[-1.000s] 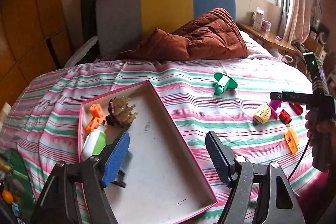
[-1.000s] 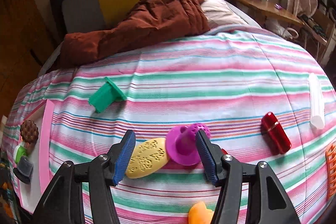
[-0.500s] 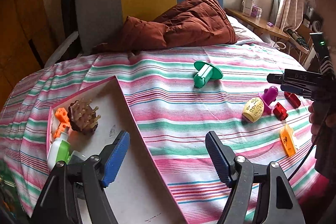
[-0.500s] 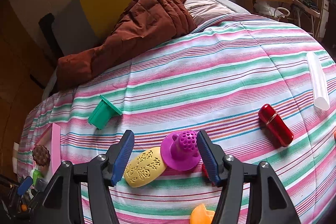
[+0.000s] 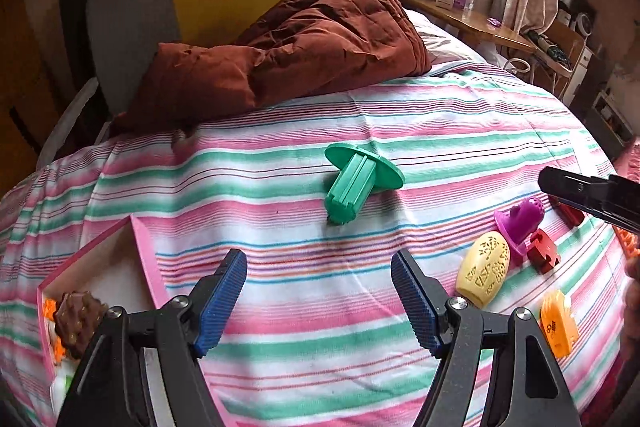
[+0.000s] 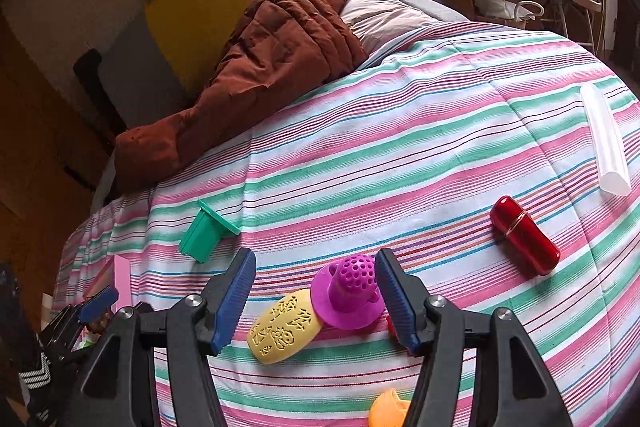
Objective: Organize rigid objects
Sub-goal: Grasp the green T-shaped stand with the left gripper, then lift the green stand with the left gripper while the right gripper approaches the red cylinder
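My left gripper (image 5: 318,267) hangs open and empty over the striped bedcover, just short of a green flanged piece (image 5: 356,183). The pink tray (image 5: 140,239) lies at its left, with a brown spiky piece (image 5: 78,319) inside. My right gripper (image 6: 316,267) is open around a purple perforated piece (image 6: 348,291), which sits close to the right pad without being pressed. A yellow patterned oval (image 6: 284,327) leans against the purple piece. In the left wrist view, one black finger of the right gripper's fingers (image 5: 588,191) reaches over the purple piece (image 5: 518,223).
A red capsule (image 6: 524,235), a white tube (image 6: 606,143) and an orange piece (image 6: 388,409) lie on the cover to the right. A small red block (image 5: 542,255) sits beside the yellow oval. A brown quilt (image 5: 300,51) is heaped by the headboard.
My left gripper has swung right, off the tray and out over the striped cover toward the green piece. The right gripper has rolled a little, with the purple piece still between its fingers.
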Action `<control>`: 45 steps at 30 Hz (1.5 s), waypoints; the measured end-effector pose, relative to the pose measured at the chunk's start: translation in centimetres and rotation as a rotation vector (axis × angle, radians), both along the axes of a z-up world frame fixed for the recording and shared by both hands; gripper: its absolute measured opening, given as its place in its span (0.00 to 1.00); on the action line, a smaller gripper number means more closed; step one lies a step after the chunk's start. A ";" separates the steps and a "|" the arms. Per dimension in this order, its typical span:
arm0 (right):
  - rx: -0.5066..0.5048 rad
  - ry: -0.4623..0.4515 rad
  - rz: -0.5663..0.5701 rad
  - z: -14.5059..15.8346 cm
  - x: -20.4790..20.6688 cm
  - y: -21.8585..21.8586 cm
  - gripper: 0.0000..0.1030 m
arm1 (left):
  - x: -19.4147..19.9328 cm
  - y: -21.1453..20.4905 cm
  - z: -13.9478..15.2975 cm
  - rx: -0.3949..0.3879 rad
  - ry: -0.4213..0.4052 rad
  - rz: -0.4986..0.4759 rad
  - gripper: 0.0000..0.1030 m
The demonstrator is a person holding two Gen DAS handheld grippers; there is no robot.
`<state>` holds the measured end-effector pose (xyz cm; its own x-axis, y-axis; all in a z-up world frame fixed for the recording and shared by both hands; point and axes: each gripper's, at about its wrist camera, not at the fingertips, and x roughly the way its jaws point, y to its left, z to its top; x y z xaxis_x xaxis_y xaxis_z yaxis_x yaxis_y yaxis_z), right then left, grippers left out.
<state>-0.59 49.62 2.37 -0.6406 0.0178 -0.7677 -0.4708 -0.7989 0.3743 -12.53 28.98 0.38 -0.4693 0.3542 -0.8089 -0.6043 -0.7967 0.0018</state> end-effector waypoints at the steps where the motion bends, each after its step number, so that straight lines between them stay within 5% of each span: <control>1: -0.004 0.009 -0.009 0.1 0.2 0.2 0.61 | -0.6 0.6 -0.2 0.001 -0.003 -0.010 0.73; 13: -0.141 0.075 -0.142 0.1 2.0 3.6 0.62 | -5.5 6.7 -3.3 -0.039 -0.021 -0.121 0.61; 16: -0.145 0.080 -0.148 0.2 2.1 3.8 0.62 | -6.5 7.4 -4.9 -0.058 -0.075 -0.110 0.32; 17: -0.141 0.081 -0.151 0.2 2.1 3.9 0.62 | -6.5 7.4 -5.2 -0.058 -0.083 -0.097 0.29; 22: -0.166 0.100 -0.191 0.1 2.8 5.0 0.62 | -3.9 7.2 -5.2 -0.072 -0.045 -0.109 0.29; 28: -0.312 0.134 -0.292 -1.4 4.5 7.9 0.62 | -0.1 4.9 -4.3 -0.060 -0.082 -0.067 0.29; 35: -0.457 0.246 -0.555 -2.9 9.7 11.9 0.62 | 7.7 0.7 -4.3 -0.003 -0.078 -0.056 0.29; 40: -0.495 0.222 -0.630 -4.0 10.6 12.9 0.62 | 12.1 -1.0 -5.0 0.015 -0.021 -0.101 0.29; 45: -0.469 0.177 -0.642 -4.4 10.3 12.9 0.62 | 12.3 -1.5 -5.3 0.044 -0.024 -0.114 0.29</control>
<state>9.66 62.47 -2.05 -0.7277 0.1242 -0.6746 -0.6859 -0.1349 0.7150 -0.19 27.48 -4.89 -0.4051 0.4393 -0.8018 -0.6901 -0.7222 -0.0470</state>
